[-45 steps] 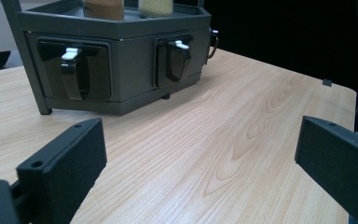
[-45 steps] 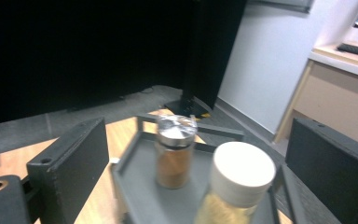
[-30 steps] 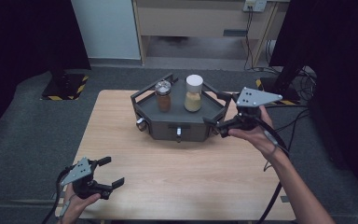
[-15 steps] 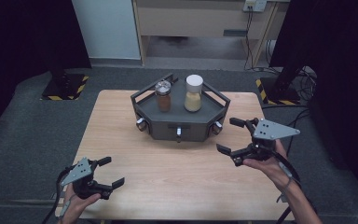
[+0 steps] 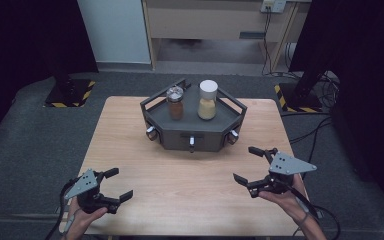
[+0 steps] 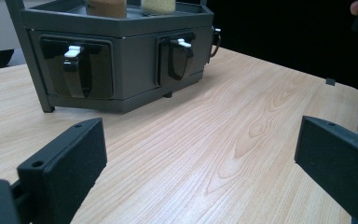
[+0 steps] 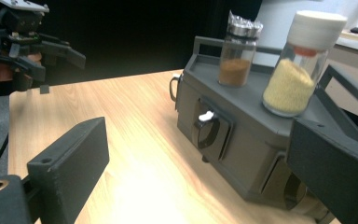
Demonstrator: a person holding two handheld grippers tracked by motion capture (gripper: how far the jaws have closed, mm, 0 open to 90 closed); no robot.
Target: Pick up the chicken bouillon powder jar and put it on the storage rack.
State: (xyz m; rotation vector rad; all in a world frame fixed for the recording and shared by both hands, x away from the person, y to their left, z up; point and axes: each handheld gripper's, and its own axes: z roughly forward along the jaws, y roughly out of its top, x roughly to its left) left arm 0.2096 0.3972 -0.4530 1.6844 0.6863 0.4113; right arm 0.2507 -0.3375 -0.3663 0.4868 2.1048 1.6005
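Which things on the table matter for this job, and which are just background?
In play:
grey rack
brown spice jar
yellow-grain jar
left gripper, open
right gripper, open

Background:
floor cables
wooden cabinet

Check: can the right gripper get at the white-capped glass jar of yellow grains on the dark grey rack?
Probably yes. The right gripper is open, with bare table between it and the dark grey rack. The white-capped glass jar of yellow grains stands on its right side, apart from the brown spice jar.
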